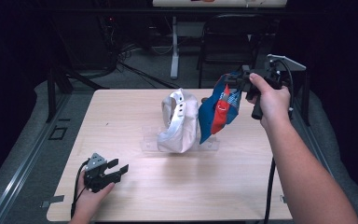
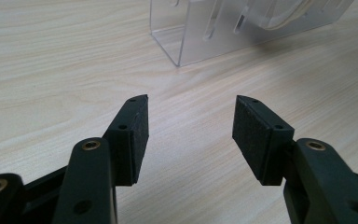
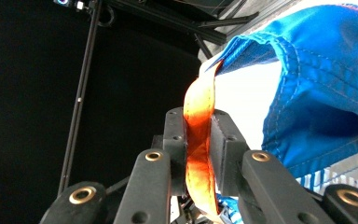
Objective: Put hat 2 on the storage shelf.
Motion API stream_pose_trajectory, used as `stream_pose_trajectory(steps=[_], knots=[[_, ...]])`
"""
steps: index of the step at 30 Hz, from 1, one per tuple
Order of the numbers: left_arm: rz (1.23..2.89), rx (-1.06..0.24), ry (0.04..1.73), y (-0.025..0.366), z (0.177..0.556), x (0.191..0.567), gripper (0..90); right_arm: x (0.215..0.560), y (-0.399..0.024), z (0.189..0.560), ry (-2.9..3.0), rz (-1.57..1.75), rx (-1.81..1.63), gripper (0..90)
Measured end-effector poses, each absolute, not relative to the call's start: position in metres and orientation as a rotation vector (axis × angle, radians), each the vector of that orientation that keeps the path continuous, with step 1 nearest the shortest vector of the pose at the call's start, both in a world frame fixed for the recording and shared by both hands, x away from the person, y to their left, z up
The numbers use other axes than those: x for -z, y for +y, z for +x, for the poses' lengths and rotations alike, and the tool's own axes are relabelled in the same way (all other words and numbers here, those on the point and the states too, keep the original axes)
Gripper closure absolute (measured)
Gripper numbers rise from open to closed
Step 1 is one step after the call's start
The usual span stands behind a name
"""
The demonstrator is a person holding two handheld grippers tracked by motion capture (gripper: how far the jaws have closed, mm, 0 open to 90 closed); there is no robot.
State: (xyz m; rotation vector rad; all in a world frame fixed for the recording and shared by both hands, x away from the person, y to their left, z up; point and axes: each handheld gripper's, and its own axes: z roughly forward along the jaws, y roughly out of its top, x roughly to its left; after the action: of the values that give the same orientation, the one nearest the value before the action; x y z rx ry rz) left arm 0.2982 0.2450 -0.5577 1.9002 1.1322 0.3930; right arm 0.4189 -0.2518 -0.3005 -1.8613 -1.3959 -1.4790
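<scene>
Above the far right part of the table [image 1: 135,196], right of the clear stand [image 1: 209,143]: right gripper [image 1: 237,83] held up in the person's right hand [image 1: 268,100], jaws clamped narrow on an orange strap [image 3: 198,140]. Strap pinched flat between the 2 pads, running up out of the jaws to the rim of a blue cap [image 1: 216,112]. Cap hanging from that grip, clear of the tabletop, its lower edge just above the stand, its red panel facing the camera in the high view. Blue stitched fabric close beside the jaws in the right gripper view.

On the stand, just left of the blue cap: 1 white cap [image 1: 179,122], upright, snap strap holes showing on its back band.

Well short of the stand, near the front left corner of the table: left gripper [image 1: 119,169] resting low in the left hand [image 1: 91,198], jaws spread wide with nothing between the 2 pads, pointed toward the stand's near corner.
</scene>
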Motion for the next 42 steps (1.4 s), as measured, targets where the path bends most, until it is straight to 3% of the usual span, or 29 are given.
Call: stream_pose_trajectory(steps=[32,42], knots=[[1.888,-0.403,1.131,0.245,0.299,0.558,46.1,0.334,-0.235,0.43,-1.432,-1.886,1.383,78.3],[1.895,-0.403,1.132,0.244,0.3,0.558,46.1,0.36,-0.239,0.429,-1.439,-1.918,1.325,78.3]])
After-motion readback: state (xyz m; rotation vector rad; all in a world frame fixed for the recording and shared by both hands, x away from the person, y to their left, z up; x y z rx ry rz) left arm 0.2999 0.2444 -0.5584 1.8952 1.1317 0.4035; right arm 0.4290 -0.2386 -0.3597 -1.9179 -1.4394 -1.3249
